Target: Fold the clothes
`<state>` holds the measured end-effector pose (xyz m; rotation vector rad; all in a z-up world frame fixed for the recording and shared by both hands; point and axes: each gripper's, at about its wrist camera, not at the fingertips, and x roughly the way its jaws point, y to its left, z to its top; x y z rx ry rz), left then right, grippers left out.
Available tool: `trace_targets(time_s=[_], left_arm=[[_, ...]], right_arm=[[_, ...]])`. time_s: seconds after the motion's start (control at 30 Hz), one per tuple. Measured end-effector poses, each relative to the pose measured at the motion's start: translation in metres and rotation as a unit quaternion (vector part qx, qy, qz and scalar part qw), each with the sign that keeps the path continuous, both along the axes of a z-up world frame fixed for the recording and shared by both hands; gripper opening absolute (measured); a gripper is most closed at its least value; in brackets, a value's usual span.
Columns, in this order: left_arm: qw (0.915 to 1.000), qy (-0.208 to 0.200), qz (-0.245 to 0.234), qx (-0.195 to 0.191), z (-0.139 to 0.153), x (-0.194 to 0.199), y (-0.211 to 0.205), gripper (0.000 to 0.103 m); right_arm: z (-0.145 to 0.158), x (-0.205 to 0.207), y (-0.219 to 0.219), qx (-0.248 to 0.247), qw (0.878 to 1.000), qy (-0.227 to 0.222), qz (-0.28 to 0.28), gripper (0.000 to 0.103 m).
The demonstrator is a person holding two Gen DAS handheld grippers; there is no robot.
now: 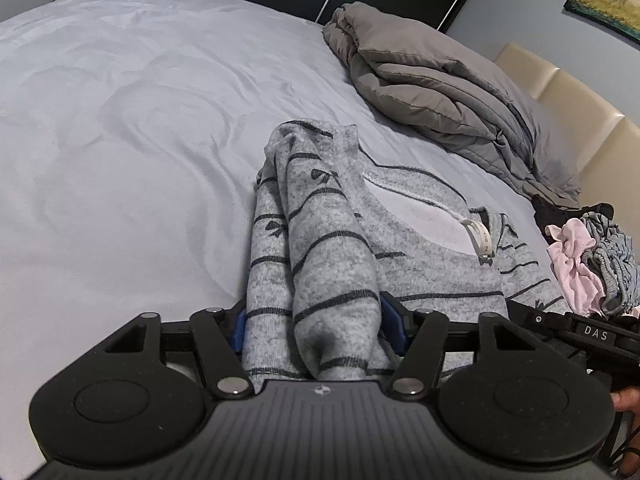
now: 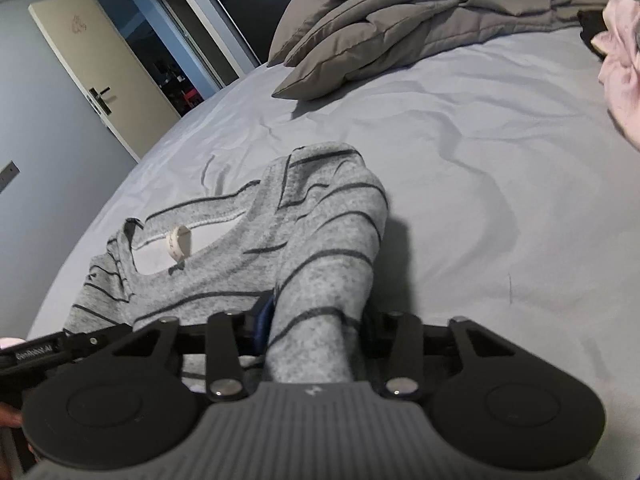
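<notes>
A grey sweater [image 1: 420,248] with thin dark stripes lies on the bed, neck opening and white label facing up. In the left wrist view, its bunched sleeve [image 1: 316,240] runs up between the blue pads of my left gripper [image 1: 314,320], which is shut on the fabric. The right wrist view shows the sweater [image 2: 224,272] with its other sleeve [image 2: 332,240] drawn into my right gripper [image 2: 314,328], pads pressed against the cloth on both sides. Each gripper shows at the edge of the other's view: the right gripper [image 1: 580,332] and the left gripper [image 2: 40,350].
The pale grey bed sheet [image 1: 120,120] spreads wide to the left. A folded grey comforter [image 1: 432,92] lies beyond the sweater, by the cream headboard [image 1: 560,92]. A loose pile of pink and grey clothes [image 1: 576,264] sits at the right. An open door [image 2: 92,60] stands past the bed.
</notes>
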<state>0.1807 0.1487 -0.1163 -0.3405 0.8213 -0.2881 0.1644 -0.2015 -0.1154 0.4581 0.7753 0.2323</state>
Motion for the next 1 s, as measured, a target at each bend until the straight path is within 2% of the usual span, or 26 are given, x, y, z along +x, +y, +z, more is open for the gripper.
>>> trace_targets(time_s=[0.03, 0.2, 0.3, 0.43, 0.6, 1.0], left_arm=[[1.0000, -0.002, 0.000, -0.001, 0.000, -0.001, 0.000, 0.054], [1.0000, -0.004, 0.005, -0.005, 0.006, -0.004, -0.003, 0.033], [1.0000, -0.007, 0.006, 0.001, 0.011, -0.006, -0.005, 0.028], [0.9996, -0.018, 0.003, 0.021, 0.021, -0.013, -0.010, 0.026], [0.9993, -0.027, -0.001, 0.026, 0.035, -0.025, -0.010, 0.025], [0.9965, -0.065, -0.001, 0.052, 0.087, -0.072, 0.010, 0.025]], right_arm=[[0.001, -0.001, 0.002, -0.004, 1.000, -0.002, 0.001, 0.036], [0.009, -0.004, 0.009, -0.018, 1.000, -0.007, -0.001, 0.031], [0.016, -0.008, 0.012, -0.028, 0.999, -0.016, 0.000, 0.029], [0.030, -0.016, 0.014, -0.040, 0.999, -0.036, 0.006, 0.028], [0.046, -0.027, 0.016, -0.046, 0.998, -0.049, 0.013, 0.028], [0.085, -0.067, 0.035, -0.033, 0.996, -0.068, 0.036, 0.028]])
